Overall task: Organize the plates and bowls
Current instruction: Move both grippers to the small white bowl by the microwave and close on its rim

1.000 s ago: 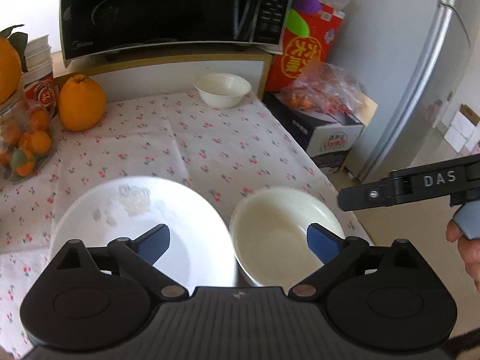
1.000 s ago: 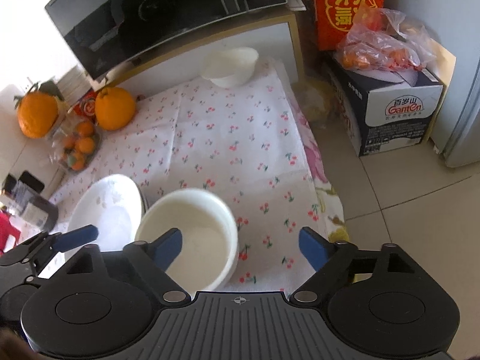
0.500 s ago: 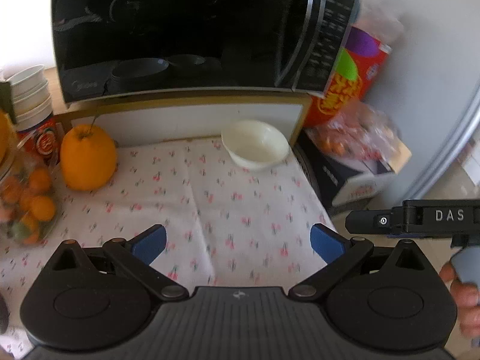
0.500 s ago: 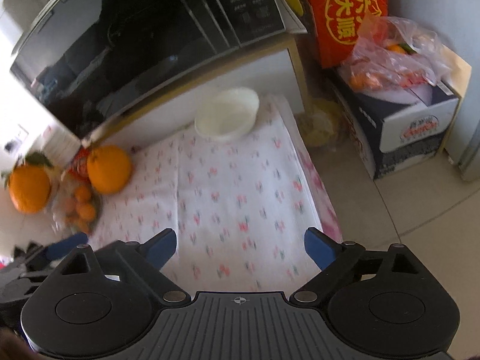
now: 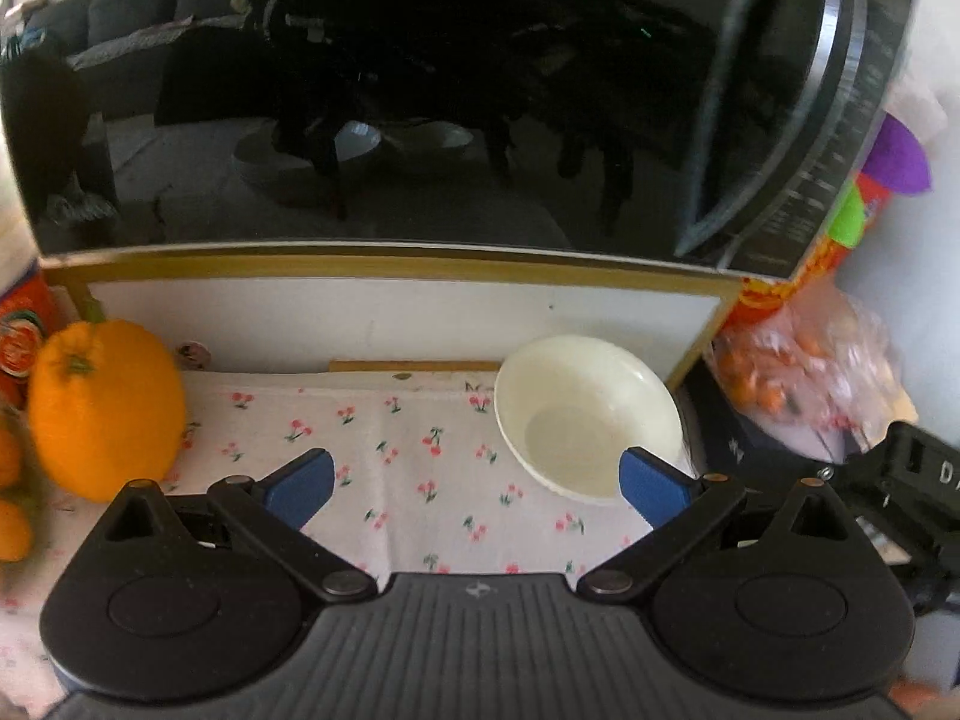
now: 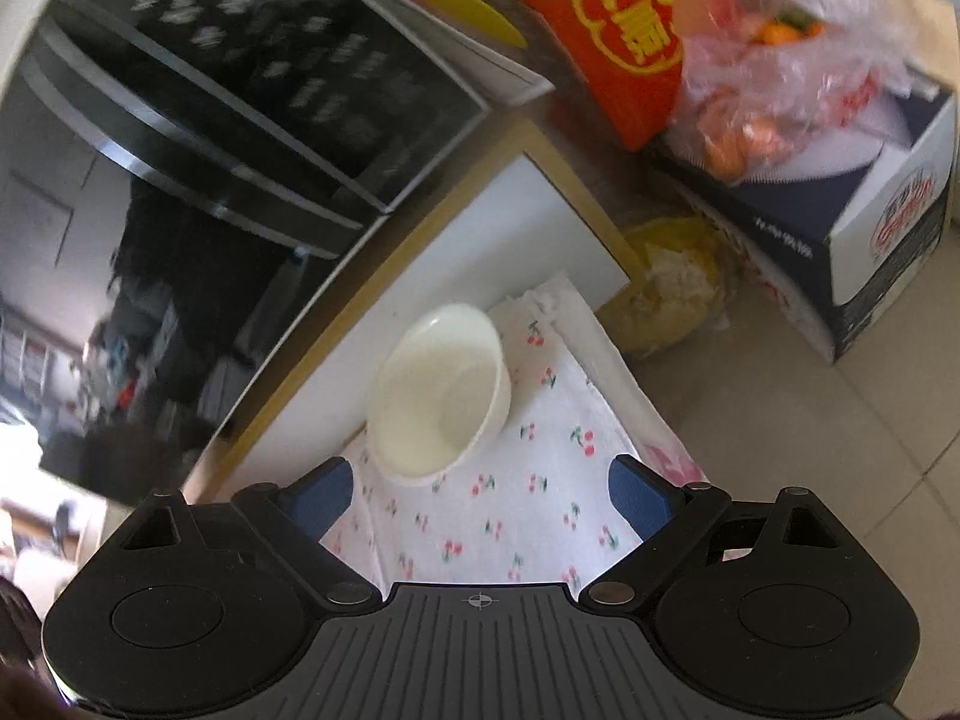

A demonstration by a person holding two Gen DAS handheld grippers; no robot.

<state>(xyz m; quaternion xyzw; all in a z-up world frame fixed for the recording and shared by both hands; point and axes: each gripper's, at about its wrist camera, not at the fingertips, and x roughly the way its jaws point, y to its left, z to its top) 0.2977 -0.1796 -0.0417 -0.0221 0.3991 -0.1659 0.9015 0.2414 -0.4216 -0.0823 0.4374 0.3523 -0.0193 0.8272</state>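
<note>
A small cream bowl point(image 5: 585, 414) stands upright and empty at the far right corner of the cherry-print tablecloth point(image 5: 408, 468), just under the microwave shelf; it also shows in the right wrist view point(image 6: 441, 390). My left gripper point(image 5: 477, 489) is open and empty, with its right fingertip point(image 5: 651, 486) close beside the bowl's near rim. My right gripper point(image 6: 480, 495) is open and empty, just short of the bowl, and its body shows at the right edge of the left wrist view point(image 5: 906, 480). The plate and larger bowl are out of view.
A black microwave point(image 5: 420, 96) sits on a shelf right above the bowl. A large orange point(image 5: 105, 408) stands at the left. Beyond the table's right edge are a cardboard box point(image 6: 852, 240) with a bag of oranges point(image 6: 774, 60), a red box point(image 6: 630, 18) and tiled floor.
Both grippers have moved forward across the table from the plate and larger bowl toward the small bowl at the back, which is now close. Both stayed open.
</note>
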